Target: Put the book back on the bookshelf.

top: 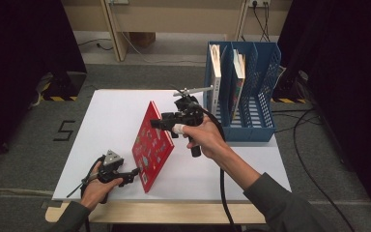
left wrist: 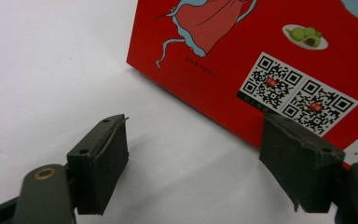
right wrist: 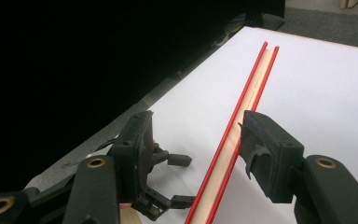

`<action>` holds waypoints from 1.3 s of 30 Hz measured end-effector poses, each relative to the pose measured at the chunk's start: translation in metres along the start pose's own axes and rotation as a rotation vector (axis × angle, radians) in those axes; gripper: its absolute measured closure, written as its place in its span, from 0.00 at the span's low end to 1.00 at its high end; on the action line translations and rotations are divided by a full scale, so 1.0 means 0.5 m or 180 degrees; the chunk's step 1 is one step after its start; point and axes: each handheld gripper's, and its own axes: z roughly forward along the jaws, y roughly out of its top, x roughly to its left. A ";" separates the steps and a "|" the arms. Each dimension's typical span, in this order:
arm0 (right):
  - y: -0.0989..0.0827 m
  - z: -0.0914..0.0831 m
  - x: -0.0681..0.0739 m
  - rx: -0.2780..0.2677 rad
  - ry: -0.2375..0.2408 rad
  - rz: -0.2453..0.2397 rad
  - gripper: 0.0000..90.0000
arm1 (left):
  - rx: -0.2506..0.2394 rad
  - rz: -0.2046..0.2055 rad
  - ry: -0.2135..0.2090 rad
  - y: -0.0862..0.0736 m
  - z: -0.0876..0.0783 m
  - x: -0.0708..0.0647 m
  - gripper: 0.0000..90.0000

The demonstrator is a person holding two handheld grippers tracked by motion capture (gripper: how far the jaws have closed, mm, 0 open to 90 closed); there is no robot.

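Red book (top: 152, 145) stands on edge on desk (top: 111, 111); both grippers' fingers open; filing into blue rack (top: 251, 87) likely remains.

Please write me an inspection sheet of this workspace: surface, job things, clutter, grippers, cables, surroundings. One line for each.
Surface: white rectangular table top on a pale wooden frame, clean.
Job things: thin red hardcover picture book propped on one edge, tilted; blue plastic three-slot file rack at the far right corner, holding two upright books.
Clutter: nothing seen.
Grippers: left gripper open, low on the table beside the red book's lower corner; right gripper open, jaws either side of the book's top edge, not closed on it.
Cables: black cable trails from the right gripper; loose cables on the floor at right.
Surroundings: grey carpet, black curtains both sides.
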 end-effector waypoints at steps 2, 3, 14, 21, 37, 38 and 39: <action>0.004 0.003 0.000 0.0011 0.0031 0.0005 0.51 | -0.0001 0.0005 -0.0002 0.000 0.001 0.000 0.25; 0.007 0.003 0.001 0.0024 0.0027 0.0013 0.50 | 0.0011 0.0011 -0.0008 0.000 0.001 -0.001 0.25; 0.021 0.017 0.017 0.0037 0.0050 0.0002 0.49 | 0.0017 0.0049 -0.0017 -0.001 0.003 -0.002 0.22; 0.026 0.021 0.023 0.0052 0.0076 0.0007 0.48 | 0.0021 0.0064 -0.0014 -0.002 0.004 -0.002 0.21; 0.030 0.021 0.013 0.0079 0.0151 0.0111 0.47 | 0.0024 0.0061 -0.0030 -0.003 0.005 -0.003 0.20; 0.030 0.022 0.016 0.0072 0.0169 0.0104 0.47 | 0.0022 0.0067 -0.0030 -0.003 0.005 -0.003 0.20; 0.030 0.023 0.017 0.0071 0.0166 0.0078 0.47 | 0.0022 0.0066 -0.0032 -0.003 0.005 -0.003 0.20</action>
